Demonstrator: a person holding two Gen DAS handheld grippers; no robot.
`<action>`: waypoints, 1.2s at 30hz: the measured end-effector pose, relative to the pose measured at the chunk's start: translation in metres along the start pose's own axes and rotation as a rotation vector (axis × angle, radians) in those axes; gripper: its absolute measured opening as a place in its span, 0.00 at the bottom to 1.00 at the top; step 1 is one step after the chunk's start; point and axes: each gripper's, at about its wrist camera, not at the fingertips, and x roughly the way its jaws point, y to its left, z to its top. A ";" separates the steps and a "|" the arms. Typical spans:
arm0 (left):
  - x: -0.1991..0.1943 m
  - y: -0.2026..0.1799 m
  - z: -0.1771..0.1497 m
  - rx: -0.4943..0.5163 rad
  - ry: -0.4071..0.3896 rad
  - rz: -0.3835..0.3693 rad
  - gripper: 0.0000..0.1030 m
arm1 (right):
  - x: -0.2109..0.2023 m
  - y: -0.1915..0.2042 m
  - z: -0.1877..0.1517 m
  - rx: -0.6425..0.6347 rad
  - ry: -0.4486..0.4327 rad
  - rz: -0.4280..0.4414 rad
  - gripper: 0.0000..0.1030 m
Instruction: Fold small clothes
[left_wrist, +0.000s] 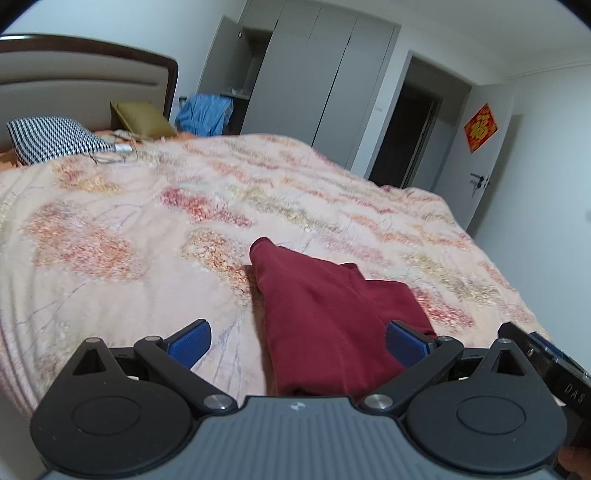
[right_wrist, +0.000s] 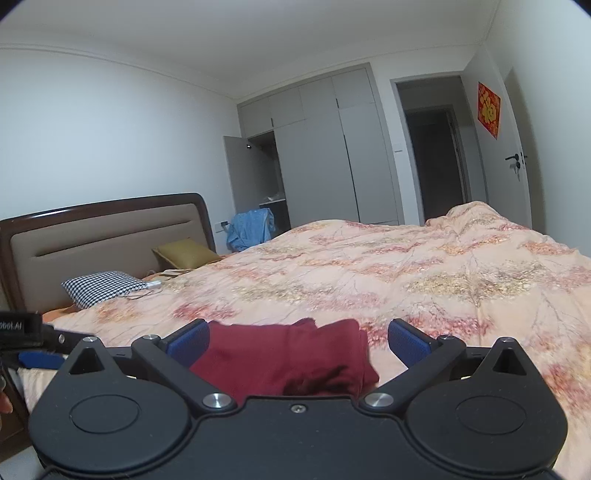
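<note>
- Where the room opens out behind, a grey wardrobe (right_wrist: 325, 147) fills the far wall, one door ajar at its left end; a dark doorway (right_wrist: 436, 162) stands just to its right.
- Bed (left_wrist: 184, 206) takes up most of both views, covered by a peach quilt with a red and yellow floral print; padded headboard (right_wrist: 103, 236) with dark wood frame at the far left.
- Near the headboard: a black-and-white checked pillow (right_wrist: 99, 288), an olive cushion (right_wrist: 184, 253) beyond it. Blue garment (right_wrist: 251, 225) hangs at the wardrobe's open section.
- Dark red garment (left_wrist: 325, 317) lies on the quilt at the near edge of the bed, folded into a compact shape, one narrow end pointing away toward the bed's middle.
- Left gripper (left_wrist: 297, 345): jaws spread wide, nothing held; the garment lies between and ahead of the blue pads, right pad over its edge.
- Right gripper (right_wrist: 297, 341): jaws likewise wide apart, empty, garment (right_wrist: 288, 354) lying between them below.
- Red paper decoration (right_wrist: 488, 110) on the white door.
</note>
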 end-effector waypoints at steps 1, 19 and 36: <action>-0.007 -0.002 -0.005 0.005 -0.007 0.000 1.00 | -0.009 0.003 -0.003 -0.006 -0.002 0.001 0.99; -0.084 0.001 -0.089 0.047 -0.102 0.064 1.00 | -0.100 0.022 -0.055 -0.027 -0.052 -0.049 0.99; -0.081 0.006 -0.104 0.057 -0.073 0.073 1.00 | -0.103 0.017 -0.072 -0.005 0.006 -0.092 1.00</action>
